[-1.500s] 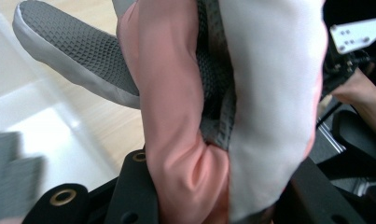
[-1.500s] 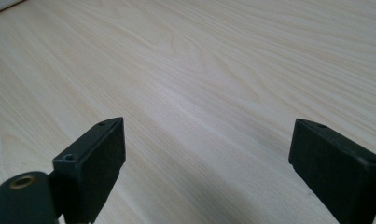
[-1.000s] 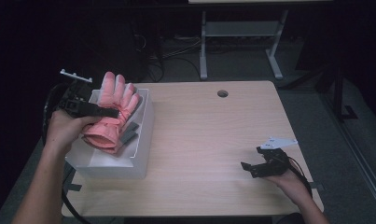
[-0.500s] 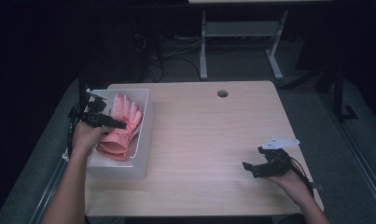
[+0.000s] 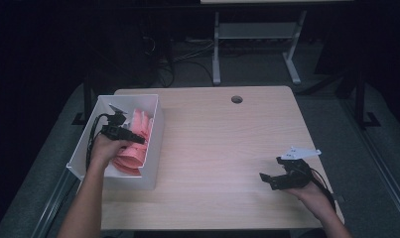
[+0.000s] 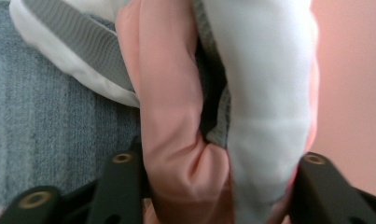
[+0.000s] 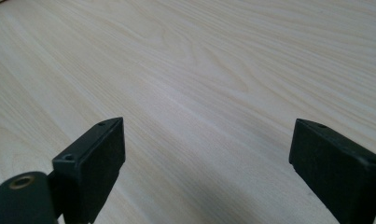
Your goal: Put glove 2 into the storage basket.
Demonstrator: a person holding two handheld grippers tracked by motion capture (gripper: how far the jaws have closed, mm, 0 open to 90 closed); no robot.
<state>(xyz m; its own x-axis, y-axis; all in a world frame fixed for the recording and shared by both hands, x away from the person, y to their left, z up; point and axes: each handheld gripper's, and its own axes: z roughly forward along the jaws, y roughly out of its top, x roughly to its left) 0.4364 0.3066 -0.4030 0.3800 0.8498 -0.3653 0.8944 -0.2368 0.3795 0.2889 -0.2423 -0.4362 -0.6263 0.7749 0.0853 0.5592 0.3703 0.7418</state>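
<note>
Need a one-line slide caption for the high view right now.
Left claw lowers a pink glove into the white bin, jaws just opening; right claw rests open on the table.

We note a pink glove (image 5: 133,144) with a white-and-grey inner side, lying crumpled inside the white bin (image 5: 155,129) at the worktop's left edge. Its fingers point toward the far end. In the left gripper view its folds (image 6: 185,140) sit between the tongs.

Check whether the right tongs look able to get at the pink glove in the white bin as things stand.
Probably not without a long reach. The right tongs rest open near the table's right front edge, while the pink glove lies in the white bin at the far left, with the left tongs already over it.
</note>
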